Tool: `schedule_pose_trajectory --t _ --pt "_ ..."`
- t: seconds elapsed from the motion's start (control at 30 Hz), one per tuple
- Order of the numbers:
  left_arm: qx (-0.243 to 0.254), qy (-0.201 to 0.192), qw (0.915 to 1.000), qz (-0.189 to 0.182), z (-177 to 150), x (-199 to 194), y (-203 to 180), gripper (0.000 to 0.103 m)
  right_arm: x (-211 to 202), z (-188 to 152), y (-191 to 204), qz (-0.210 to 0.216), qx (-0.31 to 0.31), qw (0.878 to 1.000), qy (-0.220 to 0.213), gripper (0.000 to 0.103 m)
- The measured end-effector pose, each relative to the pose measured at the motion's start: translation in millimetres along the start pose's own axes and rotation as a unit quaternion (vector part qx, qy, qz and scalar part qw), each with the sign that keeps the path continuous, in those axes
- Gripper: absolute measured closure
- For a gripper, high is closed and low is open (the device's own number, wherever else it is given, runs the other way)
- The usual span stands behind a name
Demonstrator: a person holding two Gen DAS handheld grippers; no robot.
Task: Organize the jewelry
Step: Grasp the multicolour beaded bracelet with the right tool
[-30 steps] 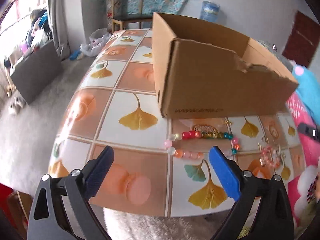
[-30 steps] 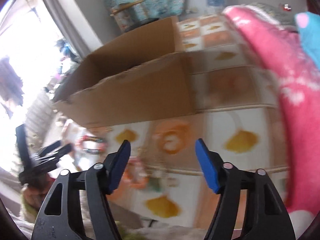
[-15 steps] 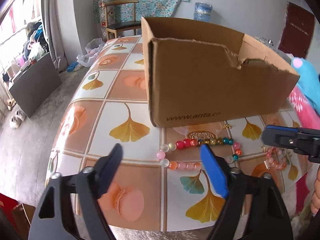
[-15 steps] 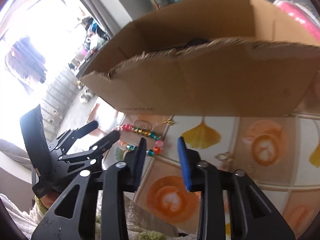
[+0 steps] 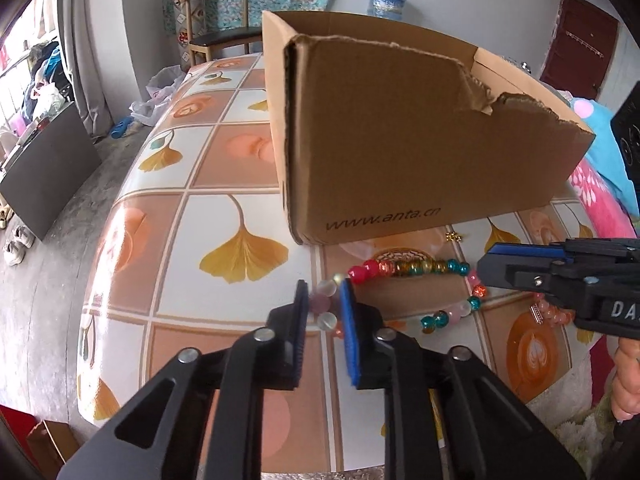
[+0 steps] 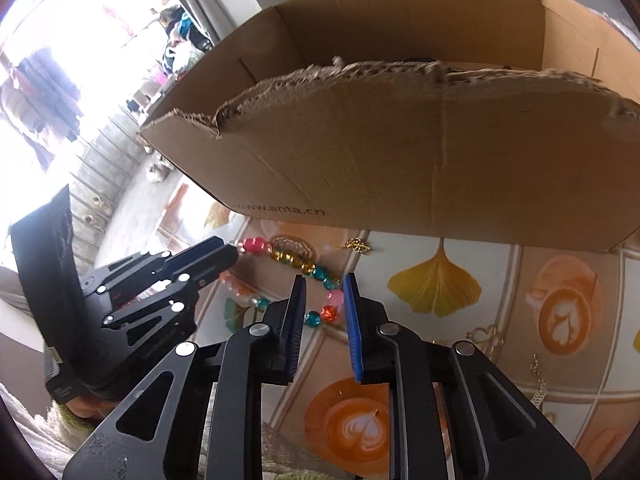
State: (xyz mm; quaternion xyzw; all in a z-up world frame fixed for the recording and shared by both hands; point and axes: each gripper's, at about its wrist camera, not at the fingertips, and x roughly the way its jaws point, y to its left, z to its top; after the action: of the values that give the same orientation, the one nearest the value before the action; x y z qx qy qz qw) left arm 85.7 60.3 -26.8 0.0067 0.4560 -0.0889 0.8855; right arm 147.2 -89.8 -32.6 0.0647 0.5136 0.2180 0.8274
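A strand of coloured beads [image 5: 416,267] lies in a loop on the tiled table, just in front of a torn cardboard box [image 5: 400,152]. My left gripper [image 5: 323,292] points down at the loop's left end. Its jaws are closing, with the pale pink and white beads pressed between the pads. My right gripper [image 6: 325,286] has its jaws closing on the right end of the bead strand [image 6: 332,300], where pink, red and teal beads sit between the pads. Each gripper shows in the other's view: the right gripper [image 5: 486,270], the left gripper [image 6: 230,254].
A small gold charm [image 6: 358,246] lies by the box [image 6: 400,152]. A pink bead bracelet [image 5: 554,312] and thin gold chains [image 6: 486,334] lie to the right. The table edge [image 5: 96,304] drops off at the left. A hand [image 5: 626,380] shows at the far right.
Both grippers' jaws went from wide apart to closed around the bead strand. The right gripper swung in from the right side of the table to the strand's right end.
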Motion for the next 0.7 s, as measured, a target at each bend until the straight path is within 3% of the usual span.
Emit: schedule_pose_trajectory --t 0.23,0.7 --pt "0.010 0.004 0.9999 -0.003 0.7 0.6 -0.7 0.091 19.2 1.5 16.6 -0.033 -0.020 0.999 0.021 0.089" --pt "0.002 0.019 0.9997 -0.013 4.2 2.0 1.6 0.090 28.9 -11.8 38.2 -0.062 -0.050 0.997 0.009 0.095"
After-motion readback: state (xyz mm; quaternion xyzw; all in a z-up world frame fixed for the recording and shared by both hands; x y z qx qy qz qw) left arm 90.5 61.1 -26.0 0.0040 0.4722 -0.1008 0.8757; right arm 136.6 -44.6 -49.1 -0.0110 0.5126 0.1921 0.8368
